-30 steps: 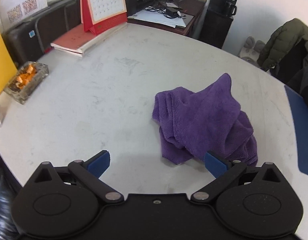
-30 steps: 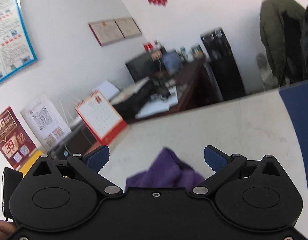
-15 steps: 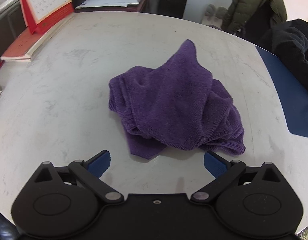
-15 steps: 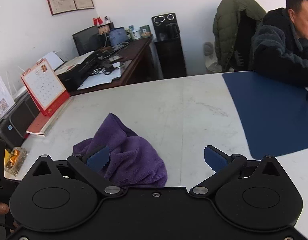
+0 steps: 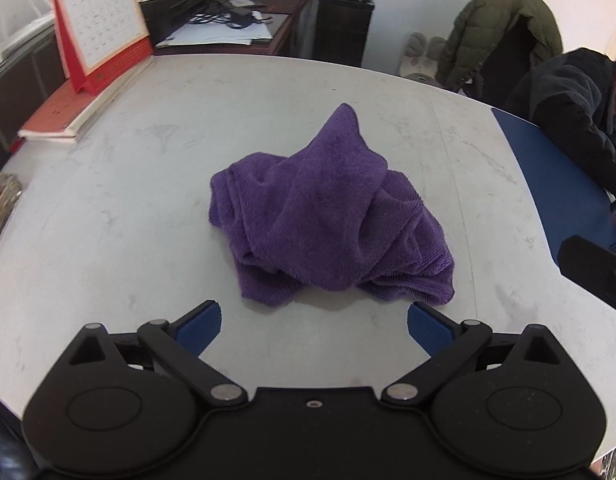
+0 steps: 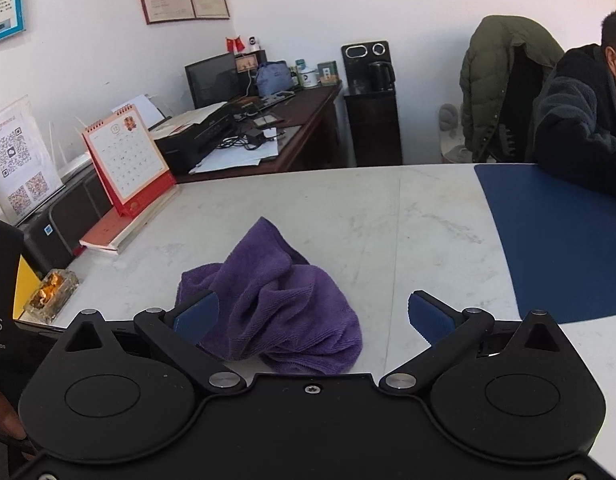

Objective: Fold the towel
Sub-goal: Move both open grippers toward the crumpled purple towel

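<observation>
Both grippers, left (image 5: 314,322) and right (image 6: 312,314), have neared the crumpled towel (image 5: 328,216), jaws spread wide, empty.

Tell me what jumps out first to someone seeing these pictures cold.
The purple towel stands out at once, crumpled in a peaked heap in the middle of the pale table. Both grippers, left and right, sit open and empty just short of it. Further off, a red desk calendar stands at the table's far left edge, and a blue mat lies to the right.
</observation>
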Demonstrator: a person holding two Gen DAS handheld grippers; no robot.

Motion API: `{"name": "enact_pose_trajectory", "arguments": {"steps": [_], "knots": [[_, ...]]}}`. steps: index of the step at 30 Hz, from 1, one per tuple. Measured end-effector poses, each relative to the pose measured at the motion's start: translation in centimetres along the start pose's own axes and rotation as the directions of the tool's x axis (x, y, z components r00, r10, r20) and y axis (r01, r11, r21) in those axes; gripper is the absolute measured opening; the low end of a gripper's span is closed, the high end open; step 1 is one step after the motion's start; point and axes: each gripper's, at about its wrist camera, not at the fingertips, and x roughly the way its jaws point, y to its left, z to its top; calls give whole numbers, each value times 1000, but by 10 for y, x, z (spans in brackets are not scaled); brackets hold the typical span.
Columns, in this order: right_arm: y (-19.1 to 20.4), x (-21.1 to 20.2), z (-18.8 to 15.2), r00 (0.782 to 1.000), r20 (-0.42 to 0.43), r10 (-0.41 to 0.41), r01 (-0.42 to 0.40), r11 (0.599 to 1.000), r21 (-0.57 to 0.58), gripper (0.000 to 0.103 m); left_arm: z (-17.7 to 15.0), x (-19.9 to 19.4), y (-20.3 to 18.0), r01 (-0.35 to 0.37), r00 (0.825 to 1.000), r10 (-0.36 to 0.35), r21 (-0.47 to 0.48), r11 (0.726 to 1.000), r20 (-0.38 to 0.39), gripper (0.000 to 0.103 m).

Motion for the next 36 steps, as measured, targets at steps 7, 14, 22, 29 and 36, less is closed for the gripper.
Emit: {"name": "enact_pose_trajectory", "arguments": {"steps": [7,14,22,29,36], "knots": [[-40,-14,0,996,-38,76,-76,997,1,103,-22,-7,-11,-60,998,60,-45,997,4,100],[-29,-9,-17,990,17,139,-139,990,-6,103,-34,-16,-17,-112,993,113,-70,991,21,100],[-46,-8,-21,979,-38,202,-200,979,47,103,-43,-17,-23,-166,986,168,-61,984,23,100],[-57,6,-23,962,-82,260,-253,963,90,103,-47,-16,-15,-220,976,220,-104,970,-11,100],[-48,12,-18,962,-59,266,-264,963,47,103,-45,-16,-6,-212,977,214,-132,968,-2,100]]}}
